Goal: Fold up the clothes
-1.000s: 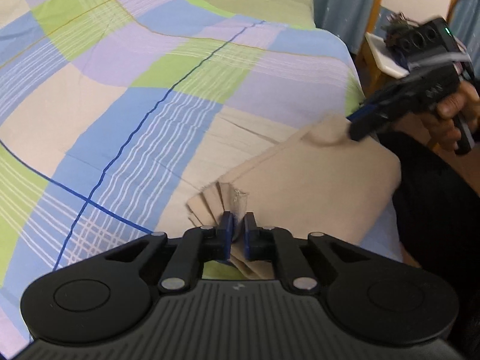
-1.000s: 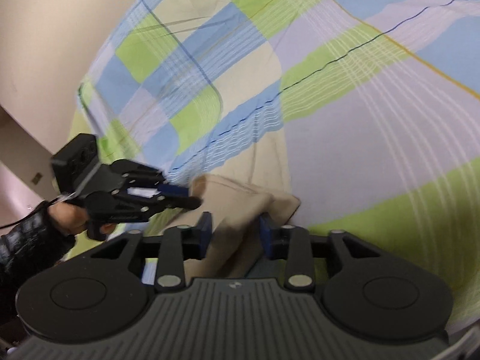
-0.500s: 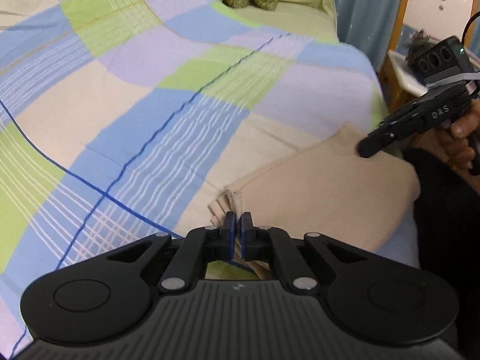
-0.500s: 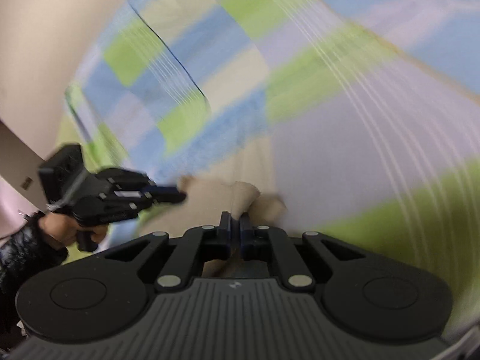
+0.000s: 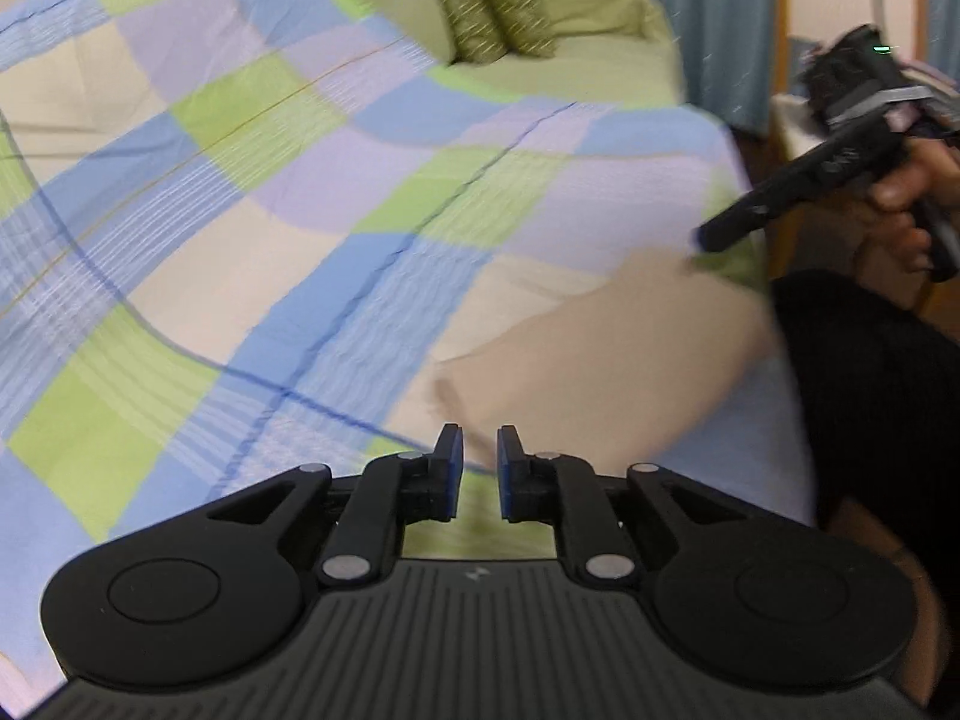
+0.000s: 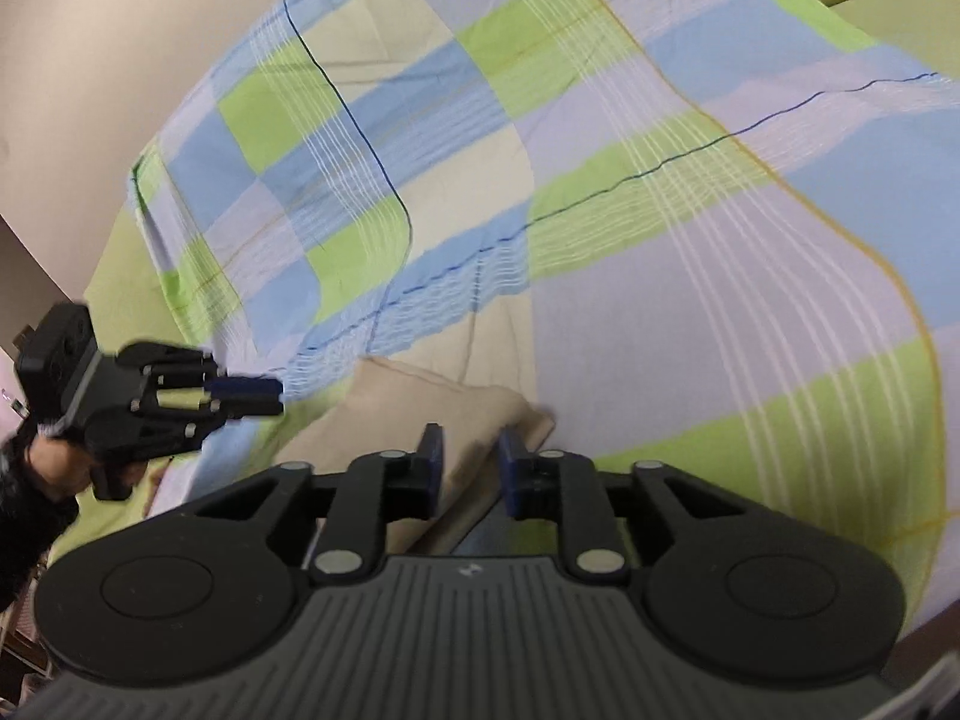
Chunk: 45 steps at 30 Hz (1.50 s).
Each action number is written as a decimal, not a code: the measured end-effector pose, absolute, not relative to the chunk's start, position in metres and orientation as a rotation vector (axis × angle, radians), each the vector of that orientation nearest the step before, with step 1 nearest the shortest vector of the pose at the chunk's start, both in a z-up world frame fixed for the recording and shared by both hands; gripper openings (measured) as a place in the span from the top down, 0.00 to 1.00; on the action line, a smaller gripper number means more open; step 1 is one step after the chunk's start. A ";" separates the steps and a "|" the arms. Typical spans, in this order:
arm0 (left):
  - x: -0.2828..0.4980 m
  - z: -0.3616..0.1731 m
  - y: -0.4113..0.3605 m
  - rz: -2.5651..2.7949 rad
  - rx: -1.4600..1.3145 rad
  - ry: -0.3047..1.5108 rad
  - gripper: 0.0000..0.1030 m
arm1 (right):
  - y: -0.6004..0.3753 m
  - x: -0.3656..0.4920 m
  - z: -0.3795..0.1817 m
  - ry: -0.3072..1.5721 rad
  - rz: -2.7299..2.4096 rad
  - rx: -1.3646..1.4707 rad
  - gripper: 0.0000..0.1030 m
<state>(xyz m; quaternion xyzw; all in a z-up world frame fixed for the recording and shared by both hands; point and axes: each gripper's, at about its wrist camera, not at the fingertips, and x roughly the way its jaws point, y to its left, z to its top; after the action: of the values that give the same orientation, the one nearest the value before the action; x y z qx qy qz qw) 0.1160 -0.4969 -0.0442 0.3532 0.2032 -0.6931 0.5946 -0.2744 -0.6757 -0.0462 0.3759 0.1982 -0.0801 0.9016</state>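
A beige folded garment (image 5: 606, 360) lies flat on the checked bedspread near the bed's near edge; it also shows in the right wrist view (image 6: 414, 402). My left gripper (image 5: 478, 450) is open and empty, raised just before the garment's near corner. My right gripper (image 6: 470, 447) is open and empty, with the garment's corner below the gap between its fingers. In the left wrist view the right gripper (image 5: 708, 237) hovers over the garment's far corner. In the right wrist view the left gripper (image 6: 264, 396) sits left of the garment.
The bedspread (image 5: 270, 228) in blue, green, lilac and cream squares covers the bed. Two green patterned pillows (image 5: 486, 6) stand at the head. A wooden bedside stand (image 5: 798, 114) is at the right. A plain wall (image 6: 120, 30) borders the far side.
Both grippers have let go of the garment and opened. Both have lifted and drawn back from it. The garment now lies flat in its fold.
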 end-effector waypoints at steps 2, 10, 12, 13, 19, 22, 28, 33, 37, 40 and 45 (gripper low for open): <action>0.104 -0.050 -0.496 -1.627 0.812 0.461 0.84 | -0.671 -0.279 -0.047 0.410 -0.140 0.814 0.67; 0.099 -0.071 -0.524 -1.661 0.734 0.504 0.84 | -0.652 -0.264 -0.060 0.445 -0.040 0.874 0.67; 0.099 -0.075 -0.532 -1.691 0.738 0.524 0.84 | -0.654 -0.258 -0.064 0.445 -0.015 0.897 0.67; 0.099 -0.077 -0.537 -1.706 0.741 0.534 0.84 | -0.657 -0.253 -0.067 0.445 0.006 0.920 0.67; 0.102 -0.095 -0.563 -1.732 0.789 0.612 0.84 | -0.672 -0.244 -0.080 0.475 0.091 0.998 0.69; 0.106 -0.096 -0.562 -1.733 0.781 0.620 0.84 | -0.673 -0.248 -0.083 0.535 0.069 0.982 0.87; 0.119 -0.092 -0.552 -1.680 0.776 0.607 0.87 | -0.675 -0.268 -0.089 0.574 0.040 1.005 0.95; 0.136 -0.080 -0.535 -1.612 0.714 0.623 0.88 | -0.669 -0.289 -0.070 0.524 -0.006 0.898 0.97; 0.132 -0.060 -0.526 -1.640 0.630 0.586 0.88 | -0.663 -0.288 -0.040 0.382 0.014 0.779 0.95; 0.125 -0.069 -0.527 -1.641 0.682 0.574 0.88 | -0.659 -0.266 -0.041 0.403 0.083 0.710 0.95; 0.136 -0.090 -0.525 -1.589 0.703 0.601 0.87 | -0.665 -0.237 -0.064 0.473 0.043 0.584 1.00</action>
<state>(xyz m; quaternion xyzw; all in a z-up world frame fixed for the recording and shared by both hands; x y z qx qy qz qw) 0.1361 -0.5252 -0.0902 0.3041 0.2600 -0.6871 0.6065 -0.2370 -0.6651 -0.0640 0.2852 0.2310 0.0212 0.9300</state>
